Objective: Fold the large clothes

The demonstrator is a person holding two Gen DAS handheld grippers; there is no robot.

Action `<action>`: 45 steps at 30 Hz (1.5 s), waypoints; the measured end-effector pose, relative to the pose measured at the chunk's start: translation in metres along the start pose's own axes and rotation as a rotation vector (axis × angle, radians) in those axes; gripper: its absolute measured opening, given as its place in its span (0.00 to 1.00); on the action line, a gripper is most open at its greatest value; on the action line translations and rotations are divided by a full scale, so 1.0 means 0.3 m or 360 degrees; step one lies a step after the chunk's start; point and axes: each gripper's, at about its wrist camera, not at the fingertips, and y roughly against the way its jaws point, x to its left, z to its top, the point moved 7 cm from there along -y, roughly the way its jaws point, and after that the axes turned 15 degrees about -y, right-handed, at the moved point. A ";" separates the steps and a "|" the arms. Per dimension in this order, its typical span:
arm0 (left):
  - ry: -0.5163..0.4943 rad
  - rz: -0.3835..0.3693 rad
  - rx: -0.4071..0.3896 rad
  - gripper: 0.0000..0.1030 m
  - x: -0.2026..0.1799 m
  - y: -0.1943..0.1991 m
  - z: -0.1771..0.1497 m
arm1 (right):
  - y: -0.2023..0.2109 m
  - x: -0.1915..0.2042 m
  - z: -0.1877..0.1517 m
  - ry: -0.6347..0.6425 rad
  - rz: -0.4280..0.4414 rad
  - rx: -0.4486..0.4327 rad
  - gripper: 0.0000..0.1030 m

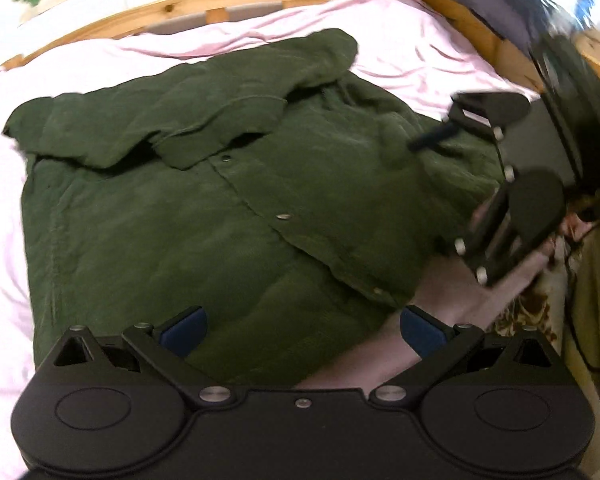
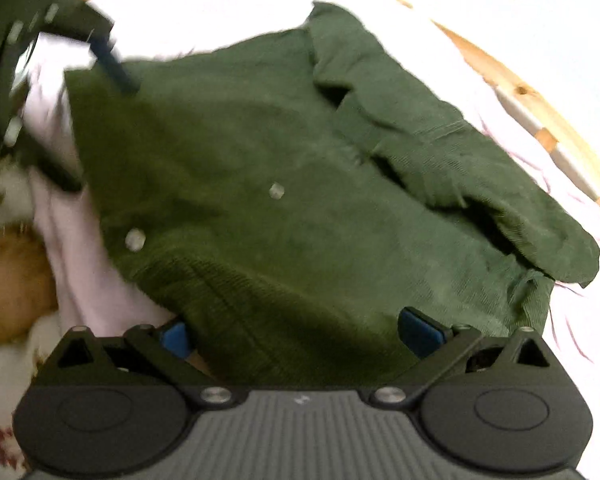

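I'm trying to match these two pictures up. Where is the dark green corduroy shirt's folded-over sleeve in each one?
Left wrist view: the folded-over sleeve lies across the top of the dark green corduroy shirt, upper left.
Right wrist view: the sleeve runs along the shirt's right side.
Shared landmark: the curved wooden bed frame beyond the sleeve.

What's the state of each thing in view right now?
green shirt: flat on the bed, front up, partly snapped, one sleeve folded across the chest.
left hand-held gripper: open, over the shirt hem, holding nothing.
right hand-held gripper: open, over the shirt edge, holding nothing.
pink sheet: spread on the bed, wrinkled.
wooden bed frame: rims the mattress.
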 end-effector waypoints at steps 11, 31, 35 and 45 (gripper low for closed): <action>-0.0193 0.0159 0.0236 0.97 0.003 -0.141 0.010 | 0.003 -0.238 0.043 -0.0708 0.0083 -0.0102 1.00; -0.0367 0.0364 0.0337 0.97 0.007 -0.178 -0.010 | -0.029 -0.287 0.046 -0.0858 0.0074 -0.0160 1.00; -0.0311 0.0417 0.0297 0.88 0.023 -0.186 0.021 | -0.028 -0.287 0.048 -0.0859 0.0073 -0.0164 1.00; -0.0119 0.0268 0.0086 0.16 0.053 -0.113 0.081 | 0.009 -0.217 0.044 -0.0552 0.0113 -0.0163 1.00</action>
